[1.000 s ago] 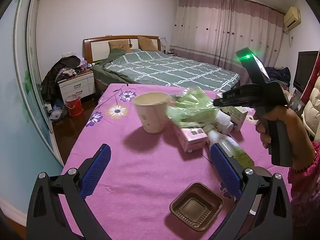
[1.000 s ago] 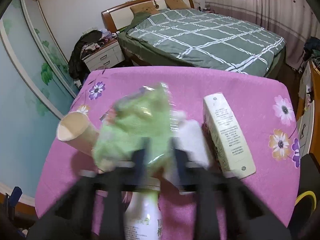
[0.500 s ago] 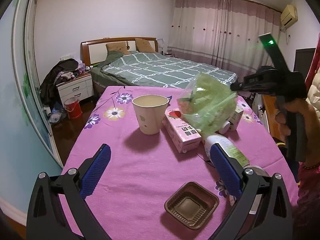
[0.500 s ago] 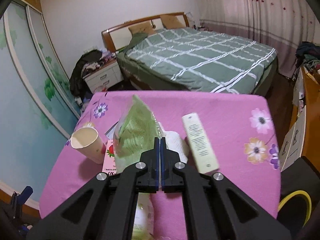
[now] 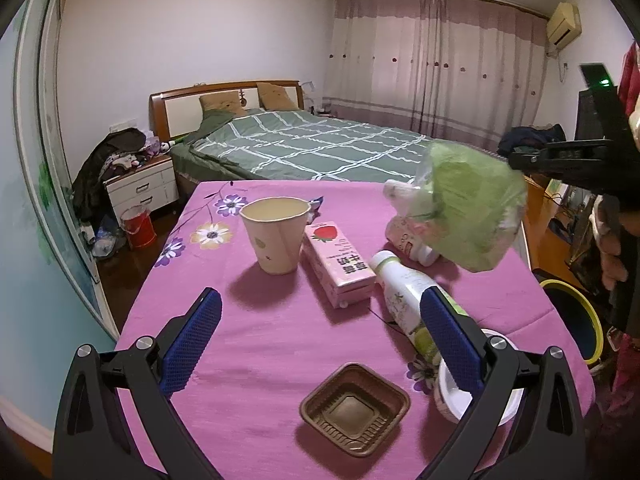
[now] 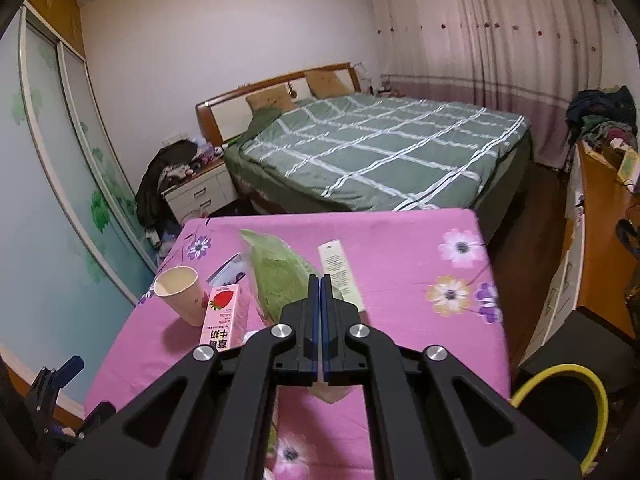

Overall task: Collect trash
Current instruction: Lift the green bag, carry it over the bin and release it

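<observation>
The right gripper (image 6: 321,312), pressed together and pinching a crinkled green plastic bag (image 5: 472,208), is now carrying it, lifted clear off the pink flowered counter (image 5: 260,332) toward the yellow-rimmed bin (image 6: 560,412) below-right; one piece collected. The left gripper (image 5: 320,340) is hovering spread, empty.

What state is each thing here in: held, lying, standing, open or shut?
Green bag: held up off the table.
Right gripper: shut on the bag.
Left gripper: open, empty.
Paper cup: upright, open top.
Pink carton: lying flat.
White bottle: lying on its side.
Brown tray: sitting open side up.
</observation>
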`<state>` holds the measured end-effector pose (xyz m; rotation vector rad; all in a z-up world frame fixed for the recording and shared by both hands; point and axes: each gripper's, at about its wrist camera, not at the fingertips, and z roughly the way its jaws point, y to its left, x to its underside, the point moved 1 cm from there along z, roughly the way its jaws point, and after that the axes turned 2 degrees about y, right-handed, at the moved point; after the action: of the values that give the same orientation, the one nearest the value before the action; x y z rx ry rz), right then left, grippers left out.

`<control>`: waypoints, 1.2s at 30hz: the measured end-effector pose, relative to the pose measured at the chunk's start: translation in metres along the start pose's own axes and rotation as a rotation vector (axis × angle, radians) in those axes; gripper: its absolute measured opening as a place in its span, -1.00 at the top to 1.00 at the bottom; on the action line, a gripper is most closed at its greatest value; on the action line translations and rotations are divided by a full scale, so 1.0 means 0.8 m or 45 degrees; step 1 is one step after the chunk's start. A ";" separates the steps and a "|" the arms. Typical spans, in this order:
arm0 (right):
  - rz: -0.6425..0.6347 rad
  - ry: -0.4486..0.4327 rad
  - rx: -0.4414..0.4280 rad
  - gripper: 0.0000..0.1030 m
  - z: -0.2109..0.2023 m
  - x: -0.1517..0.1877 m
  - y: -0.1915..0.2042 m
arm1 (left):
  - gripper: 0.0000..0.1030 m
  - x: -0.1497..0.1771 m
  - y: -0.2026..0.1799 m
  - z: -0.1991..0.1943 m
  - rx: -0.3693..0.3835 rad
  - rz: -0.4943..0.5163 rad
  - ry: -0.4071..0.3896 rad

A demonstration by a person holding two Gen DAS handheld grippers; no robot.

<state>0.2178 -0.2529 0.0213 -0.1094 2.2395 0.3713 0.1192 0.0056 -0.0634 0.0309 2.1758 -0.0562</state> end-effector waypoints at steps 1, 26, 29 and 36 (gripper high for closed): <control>0.002 -0.009 0.003 0.98 -0.007 0.001 -0.004 | -0.90 0.000 -0.004 -0.001 0.004 0.006 0.000; 0.233 -0.139 0.361 0.98 -0.179 0.095 -0.179 | -0.90 0.004 -0.092 -0.041 0.140 0.143 -0.035; 0.271 -0.116 0.414 0.98 -0.176 0.108 -0.201 | -0.90 0.006 -0.101 -0.042 0.156 0.156 -0.027; 0.342 -0.046 0.492 0.97 -0.154 0.138 -0.243 | -0.90 0.013 -0.118 -0.041 0.184 0.185 0.001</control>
<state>0.0955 -0.4699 -0.0336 0.4011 2.2514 0.0748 0.0822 -0.0872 -0.0507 0.2708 2.1606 -0.1298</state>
